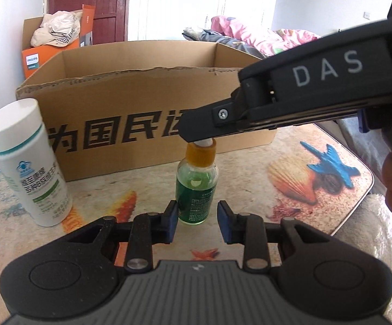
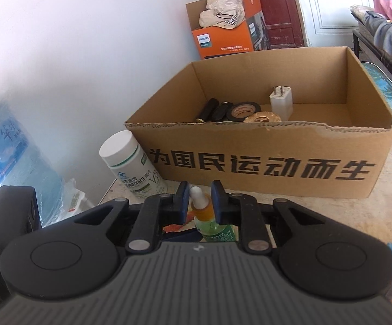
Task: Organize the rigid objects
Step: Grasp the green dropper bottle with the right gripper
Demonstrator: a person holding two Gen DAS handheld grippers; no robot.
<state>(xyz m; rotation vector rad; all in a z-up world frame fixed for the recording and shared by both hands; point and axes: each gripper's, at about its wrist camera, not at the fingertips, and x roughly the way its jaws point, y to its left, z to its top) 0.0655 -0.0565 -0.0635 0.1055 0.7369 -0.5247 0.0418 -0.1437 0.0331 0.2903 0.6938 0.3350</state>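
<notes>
A small green dropper bottle with an orange collar and white tip stands on the table in front of a cardboard box. My left gripper is open, its pads either side of the bottle's base. My right gripper comes from above; its jaws straddle the dropper bottle's top with small gaps, so it is open. In the left wrist view its body covers the bottle's tip. A white pill bottle stands to the left, also in the right wrist view.
The box holds a white charger plug, black tape roll, a gold disc and black cylinders. An orange Philips box with caps stands behind. The table edge runs at right.
</notes>
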